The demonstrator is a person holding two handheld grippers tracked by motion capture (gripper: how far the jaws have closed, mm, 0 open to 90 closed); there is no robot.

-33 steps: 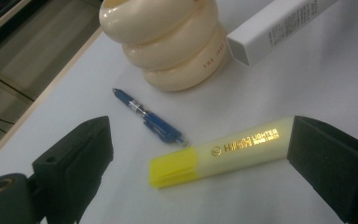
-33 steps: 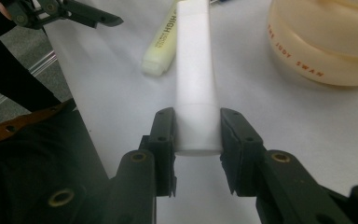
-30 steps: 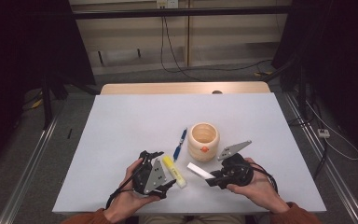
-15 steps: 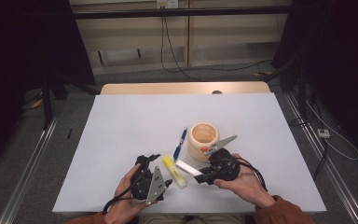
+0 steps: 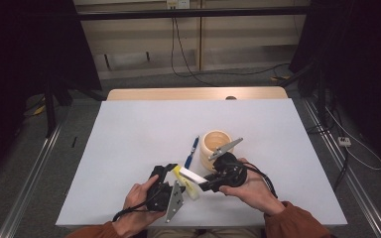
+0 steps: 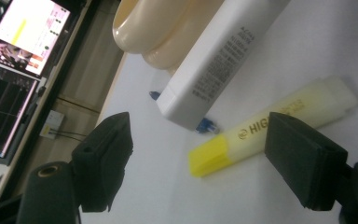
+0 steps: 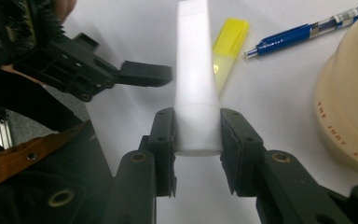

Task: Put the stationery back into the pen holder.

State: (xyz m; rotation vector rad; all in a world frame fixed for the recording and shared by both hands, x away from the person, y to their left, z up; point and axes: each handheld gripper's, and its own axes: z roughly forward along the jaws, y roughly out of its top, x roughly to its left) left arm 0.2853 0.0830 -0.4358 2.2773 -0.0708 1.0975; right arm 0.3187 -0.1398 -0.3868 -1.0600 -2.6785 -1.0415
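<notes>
A: Right tool (image 7: 196, 135) clamped tight on a flat white plastic tube (image 7: 195, 70), held just above the white table (image 5: 129, 144), right over a yellow plastic highlighter (image 6: 275, 123).

B: Yep. Left tool (image 6: 198, 158) open but just been closing, highlighter lying between the jaws, untouched. Blue pen (image 7: 303, 31) beside a cream round pot (image 5: 216, 145).

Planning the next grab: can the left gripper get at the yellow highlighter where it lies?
Probably yes: the left gripper has open jaws either side of the highlighter, though the white tube held by the right gripper hangs close over it.
</notes>
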